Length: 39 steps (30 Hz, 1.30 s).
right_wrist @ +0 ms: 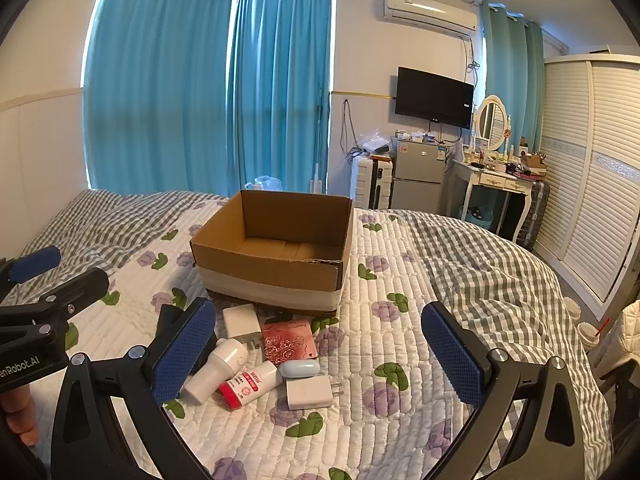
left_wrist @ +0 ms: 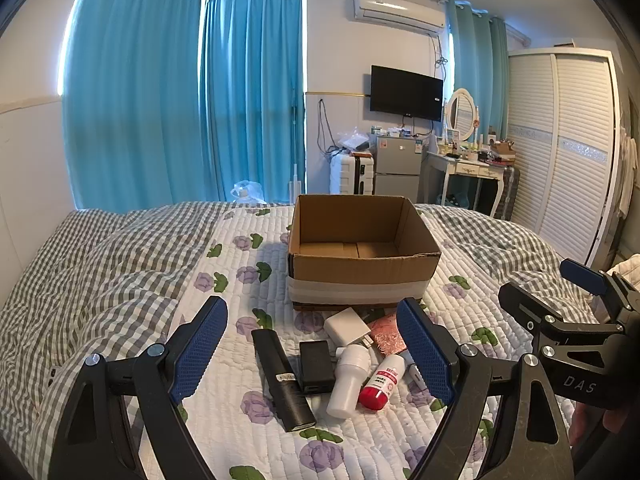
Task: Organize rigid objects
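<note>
Our left gripper [left_wrist: 316,354] and right gripper [right_wrist: 316,360] hang spread, empty, over the clutter, ready to fill the box [left_wrist: 360,276]

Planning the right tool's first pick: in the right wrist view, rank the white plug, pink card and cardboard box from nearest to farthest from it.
1. White plug: nearest, between the open right tool pads.
2. Pink card: just beyond, left of centre.
3. Cardboard box: farthest, behind the pile.

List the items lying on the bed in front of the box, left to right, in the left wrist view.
Long black bar → black power bank → white cylindrical device → red-capped white bottle.
</note>
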Tool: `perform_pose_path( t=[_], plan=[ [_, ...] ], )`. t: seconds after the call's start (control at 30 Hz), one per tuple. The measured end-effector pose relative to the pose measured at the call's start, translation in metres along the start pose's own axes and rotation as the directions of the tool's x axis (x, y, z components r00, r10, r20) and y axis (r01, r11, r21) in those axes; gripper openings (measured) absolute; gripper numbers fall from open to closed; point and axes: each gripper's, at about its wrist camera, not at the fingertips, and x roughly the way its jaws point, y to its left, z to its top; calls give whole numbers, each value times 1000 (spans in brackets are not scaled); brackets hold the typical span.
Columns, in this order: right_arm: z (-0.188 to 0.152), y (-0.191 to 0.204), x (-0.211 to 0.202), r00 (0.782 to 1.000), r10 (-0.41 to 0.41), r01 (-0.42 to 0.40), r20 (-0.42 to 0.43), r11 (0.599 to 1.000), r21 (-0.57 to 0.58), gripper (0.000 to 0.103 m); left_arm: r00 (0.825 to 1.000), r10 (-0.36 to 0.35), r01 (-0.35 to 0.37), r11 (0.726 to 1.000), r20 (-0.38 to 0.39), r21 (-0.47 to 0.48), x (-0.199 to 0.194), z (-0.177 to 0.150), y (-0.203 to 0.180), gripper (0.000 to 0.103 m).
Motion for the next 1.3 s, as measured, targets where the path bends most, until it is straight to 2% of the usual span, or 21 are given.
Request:
perform_pose_path(
  t=[1.3],
  plan=[
    [-1,2,3,1000,2,-2,-18,1000,9,103,1000,-1,1,1000,-2,6,3,-4,-2,89]
  ],
)
